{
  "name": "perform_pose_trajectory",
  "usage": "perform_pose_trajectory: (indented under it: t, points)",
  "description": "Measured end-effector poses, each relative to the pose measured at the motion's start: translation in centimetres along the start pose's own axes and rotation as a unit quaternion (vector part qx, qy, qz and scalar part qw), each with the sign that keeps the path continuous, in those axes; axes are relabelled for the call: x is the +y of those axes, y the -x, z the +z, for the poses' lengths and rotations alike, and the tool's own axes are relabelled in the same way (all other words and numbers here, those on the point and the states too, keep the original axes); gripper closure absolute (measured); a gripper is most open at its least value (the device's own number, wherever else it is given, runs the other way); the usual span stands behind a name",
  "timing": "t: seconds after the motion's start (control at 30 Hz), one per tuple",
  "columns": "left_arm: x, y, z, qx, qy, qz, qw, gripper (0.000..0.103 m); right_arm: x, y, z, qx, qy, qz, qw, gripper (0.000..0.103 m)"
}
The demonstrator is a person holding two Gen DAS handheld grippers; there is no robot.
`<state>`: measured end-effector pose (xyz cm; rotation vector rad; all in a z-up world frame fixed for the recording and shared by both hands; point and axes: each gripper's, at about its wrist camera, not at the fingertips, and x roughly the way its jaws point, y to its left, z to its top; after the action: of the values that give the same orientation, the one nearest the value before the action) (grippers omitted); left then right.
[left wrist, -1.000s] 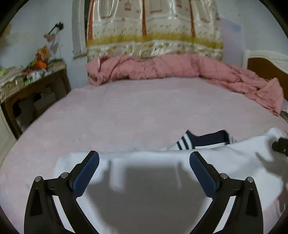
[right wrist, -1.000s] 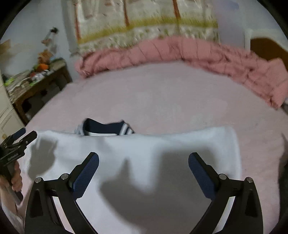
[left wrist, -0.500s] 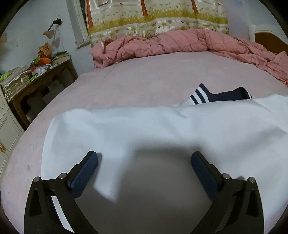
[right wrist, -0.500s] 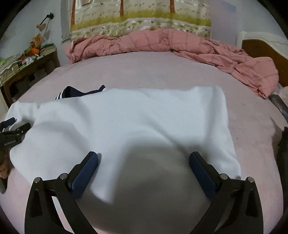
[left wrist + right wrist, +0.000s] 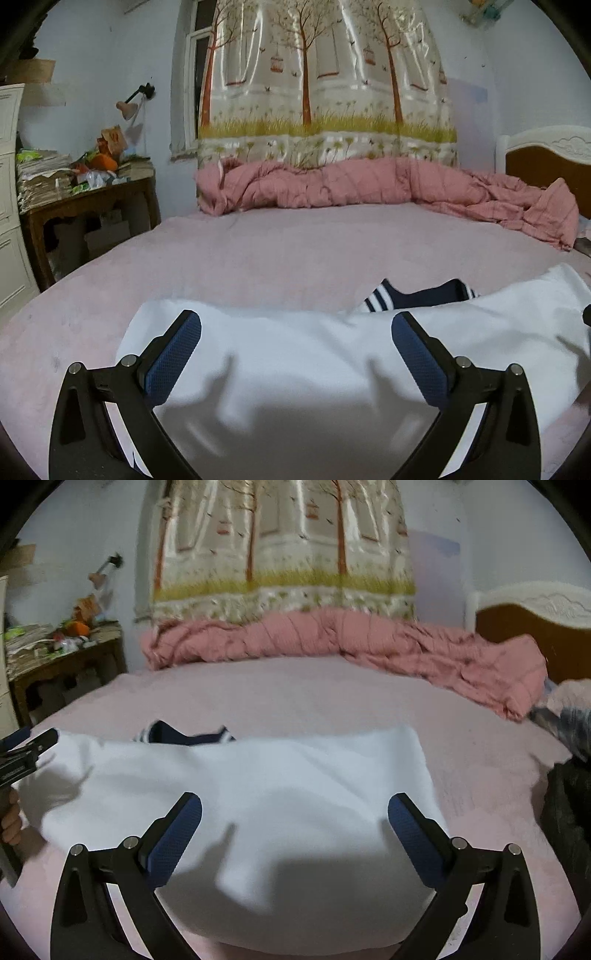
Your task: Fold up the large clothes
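A white garment [image 5: 314, 369] [image 5: 258, 794] lies folded and flat on the pink bed [image 5: 277, 251] [image 5: 295, 701]. Its navy collar with white stripes [image 5: 413, 297] [image 5: 184, 734] sticks out past the far edge. My left gripper [image 5: 295, 339] hovers open over the garment's left half, nothing between its blue pads [image 5: 173, 354]. My right gripper [image 5: 294, 823] hovers open over the right half, also holding nothing. The left gripper [image 5: 26, 753] shows at the left edge of the right wrist view, with a hand [image 5: 11, 823] on its handle.
A rumpled pink quilt [image 5: 369, 188] [image 5: 332, 642] runs along the far side of the bed under a tree-print curtain [image 5: 321, 85]. A cluttered wooden side table [image 5: 81, 192] stands at the left. A headboard [image 5: 546, 158] is at the right, dark fabric [image 5: 569, 805] at the bed's right edge.
Both grippers dipped down toward the garment half a second ago and have tilted back up to level, so more of the room shows. The garment lies unmoved. Both stay open.
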<state>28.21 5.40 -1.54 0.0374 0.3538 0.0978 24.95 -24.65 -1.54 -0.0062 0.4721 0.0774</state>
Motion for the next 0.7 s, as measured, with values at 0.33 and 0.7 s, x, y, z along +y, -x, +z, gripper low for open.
perform_pose_trajectory:
  t: [0.33, 0.7]
  points:
    - [-0.6, 1.4, 0.2, -0.033, -0.013, -0.014, 0.9993, 0.0, -0.3, 0.8, 0.2, -0.001, -0.018, 0.02, 1.0, 0.004]
    - [-0.5, 2.6, 0.1, -0.054, -0.004, -0.008, 0.9985, 0.0, -3.8, 3.2, -2.0, 0.042, -0.124, 0.029, 0.991, 0.004]
